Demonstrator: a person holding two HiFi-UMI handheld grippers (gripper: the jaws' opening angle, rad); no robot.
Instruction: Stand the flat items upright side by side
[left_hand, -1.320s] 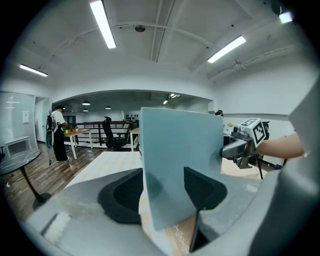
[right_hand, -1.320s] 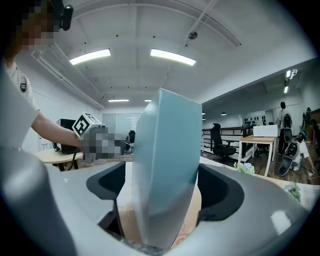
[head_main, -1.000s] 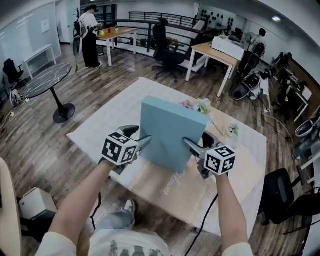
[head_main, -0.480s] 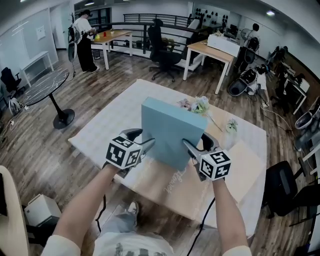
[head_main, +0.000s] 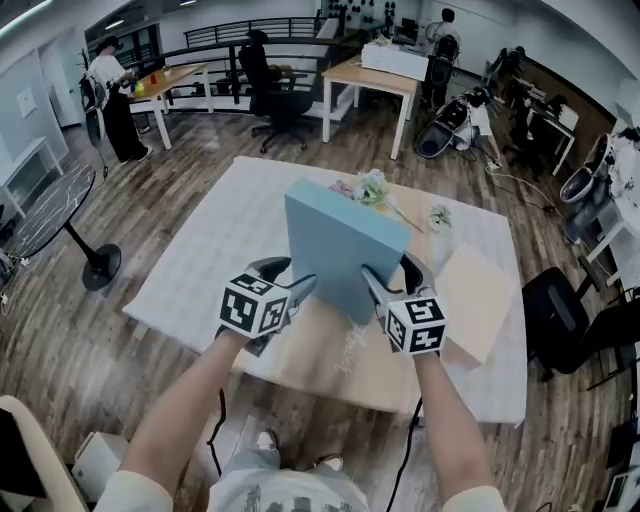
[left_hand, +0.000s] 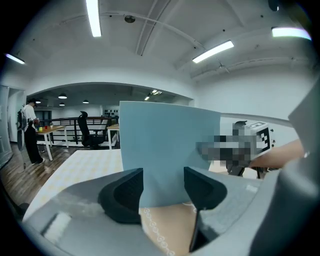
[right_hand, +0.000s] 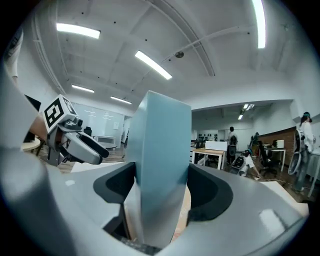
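A flat light-blue box (head_main: 340, 245) stands on edge over the wooden tabletop (head_main: 320, 365), tilted slightly back. My left gripper (head_main: 285, 278) clamps its lower left edge and my right gripper (head_main: 392, 278) its lower right edge. In the left gripper view the box (left_hand: 167, 150) fills the gap and both pads (left_hand: 125, 192) press its faces. In the right gripper view the box's narrow edge (right_hand: 162, 145) sits squeezed between the pads (right_hand: 205, 192). I cannot tell whether its bottom edge touches the table. A flat tan item (head_main: 475, 300) lies to the right.
A white patterned cloth (head_main: 200, 260) covers the far part of the table, with a bunch of flowers (head_main: 370, 185) behind the box. Desks, office chairs, a round side table (head_main: 40, 215) and people stand around on the wood floor.
The head view has swung, so the table looks turned and lower. Both grippers still hold the blue box at its sides and now sit a little closer together.
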